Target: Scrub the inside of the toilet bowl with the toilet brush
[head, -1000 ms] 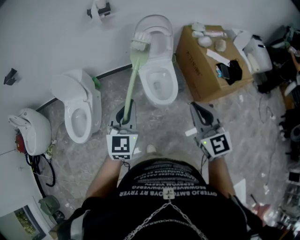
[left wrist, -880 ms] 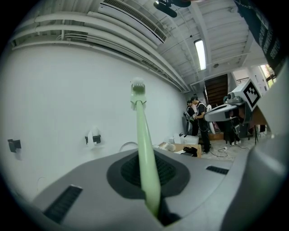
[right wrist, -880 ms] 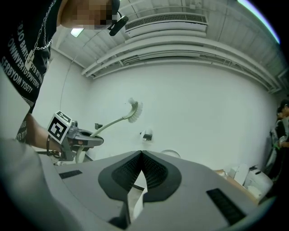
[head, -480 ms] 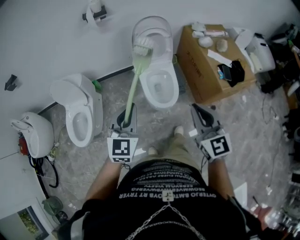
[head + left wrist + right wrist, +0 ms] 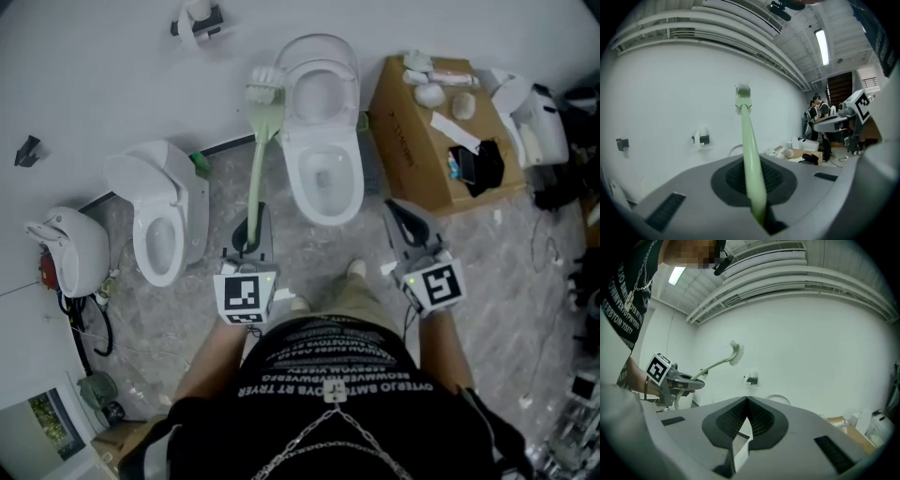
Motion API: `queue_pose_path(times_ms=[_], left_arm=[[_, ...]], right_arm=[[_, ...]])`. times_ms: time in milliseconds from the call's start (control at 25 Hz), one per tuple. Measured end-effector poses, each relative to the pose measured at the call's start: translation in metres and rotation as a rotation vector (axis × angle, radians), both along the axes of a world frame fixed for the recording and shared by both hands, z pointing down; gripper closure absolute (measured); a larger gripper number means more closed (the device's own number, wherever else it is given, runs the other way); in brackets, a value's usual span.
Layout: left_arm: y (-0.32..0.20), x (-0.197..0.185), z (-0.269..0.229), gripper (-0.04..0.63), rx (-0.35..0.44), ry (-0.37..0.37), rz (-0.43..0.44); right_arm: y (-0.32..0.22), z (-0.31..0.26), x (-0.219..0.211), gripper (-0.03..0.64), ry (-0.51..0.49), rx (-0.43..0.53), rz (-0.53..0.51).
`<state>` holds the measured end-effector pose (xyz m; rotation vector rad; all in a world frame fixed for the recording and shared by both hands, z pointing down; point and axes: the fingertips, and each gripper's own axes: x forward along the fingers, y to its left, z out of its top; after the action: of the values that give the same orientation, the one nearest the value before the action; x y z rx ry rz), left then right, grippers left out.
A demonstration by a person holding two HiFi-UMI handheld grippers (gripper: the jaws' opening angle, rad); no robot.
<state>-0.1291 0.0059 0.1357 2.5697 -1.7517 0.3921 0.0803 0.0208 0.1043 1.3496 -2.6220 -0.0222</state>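
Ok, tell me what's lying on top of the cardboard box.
On the cardboard box: several pale objects at its far end, a white strip, and a dark item near the right edge. Its top covers whatever is inside.

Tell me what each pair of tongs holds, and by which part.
Left tongs grip the toilet brush by the bottom end of its green handle, bristles up. Right tongs are shut on nothing.

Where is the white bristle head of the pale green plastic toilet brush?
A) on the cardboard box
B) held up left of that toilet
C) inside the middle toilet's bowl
B: the left gripper clamps the pale green toilet brush, and its bristle head sits beside the white ceramic toilet, level with its raised lid and outside the bowl.
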Motion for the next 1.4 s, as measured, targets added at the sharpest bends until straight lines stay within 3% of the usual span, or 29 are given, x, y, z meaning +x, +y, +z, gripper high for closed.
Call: queue_pose_path(times_ms=[400,960,1400], left_arm=[[-0.04,0.043,-0.006,0.594,-0.003,-0.014,0.012],[-0.066,0.088,0.001,0.594,-0.05,-0.018,-0.129],[-0.081,0.116,0.037,0.594,-0.112,-0.039,-0.191]], right_arm=[[-0.069,-0.013,0.02,0.612,-0.012,0.031,-0.091],[-0.116,-0.018,0.069,0.613,-0.008,0.042,-0.231],[-0.15,0.025,0.107,0.613,-0.009,-0.02,-0.264]])
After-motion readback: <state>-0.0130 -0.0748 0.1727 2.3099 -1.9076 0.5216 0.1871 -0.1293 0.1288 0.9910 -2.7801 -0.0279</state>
